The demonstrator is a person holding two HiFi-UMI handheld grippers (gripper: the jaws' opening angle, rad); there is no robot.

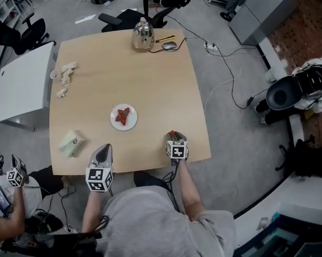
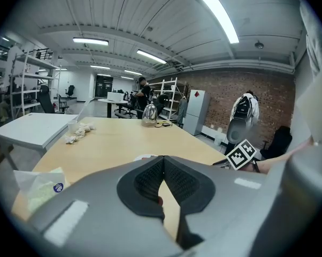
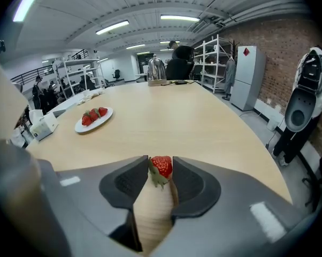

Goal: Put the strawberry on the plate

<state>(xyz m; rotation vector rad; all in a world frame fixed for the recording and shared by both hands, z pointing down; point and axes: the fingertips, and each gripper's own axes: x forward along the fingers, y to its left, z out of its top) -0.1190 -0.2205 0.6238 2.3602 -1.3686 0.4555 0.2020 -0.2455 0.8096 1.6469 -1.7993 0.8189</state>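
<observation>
Head view: left gripper (image 1: 102, 154) and right gripper (image 1: 176, 138) are held low at the near edge of the light wooden table (image 1: 150, 74).
Left gripper view: jaws are seen closed together, empty.
Right gripper view: small red strawberry (image 3: 162, 166) is pinched between the jaws, well apart from the round white plate (image 3: 92, 123).

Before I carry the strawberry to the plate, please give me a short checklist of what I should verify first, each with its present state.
1. The strawberry sits between the right gripper jaws: ok.
2. The grip is firm enough to carry it: cannot tell.
3. The plate has bare room beside its strawberries: ok.
4. The table between that gripper and the plate is bare: ok.
5. The left gripper, shut and empty, stands clear of that path: ok.
</observation>
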